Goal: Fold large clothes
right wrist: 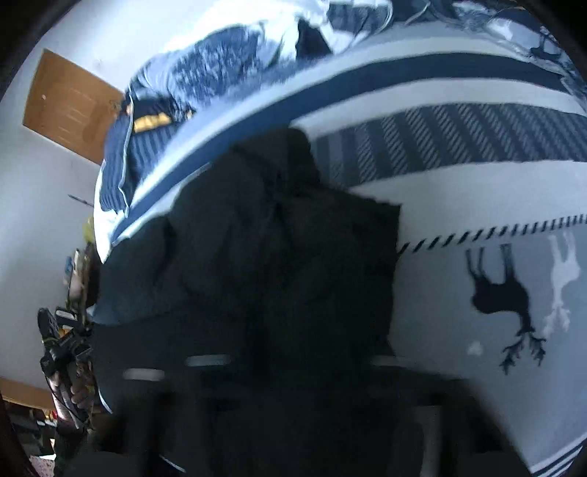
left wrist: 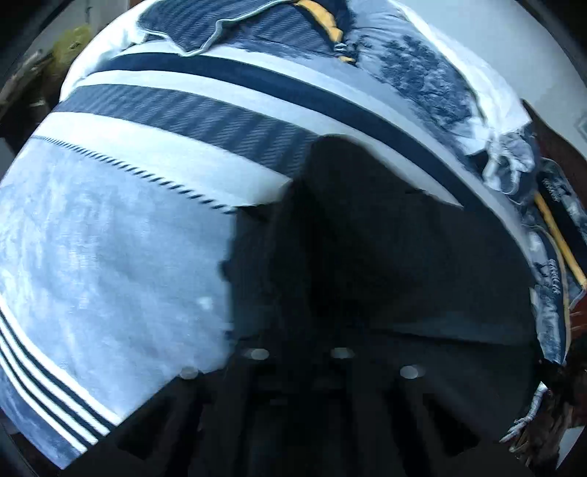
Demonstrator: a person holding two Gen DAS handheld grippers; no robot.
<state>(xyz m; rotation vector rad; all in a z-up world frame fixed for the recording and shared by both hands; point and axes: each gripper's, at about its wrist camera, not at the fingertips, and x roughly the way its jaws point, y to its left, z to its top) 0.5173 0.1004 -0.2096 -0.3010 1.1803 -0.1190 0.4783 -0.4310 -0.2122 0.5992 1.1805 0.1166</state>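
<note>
A large black garment [left wrist: 385,249] lies bunched on a bed covered by a blue-and-white striped blanket [left wrist: 110,257]. In the left wrist view the garment fills the lower middle and hides my left gripper's [left wrist: 330,330] fingers; the dark cloth drapes right over them. In the right wrist view the same black garment [right wrist: 279,257] lies heaped in the centre, on the blanket [right wrist: 477,205], and covers my right gripper [right wrist: 293,352]. Both views are blurred and dark, so neither gripper's jaws show clearly.
A rumpled blue-patterned duvet with a yellow strip [left wrist: 323,18] lies at the far end of the bed, also in the right wrist view [right wrist: 154,121]. A brown door [right wrist: 69,106] is in the white wall. Cluttered items [right wrist: 66,352] stand left of the bed.
</note>
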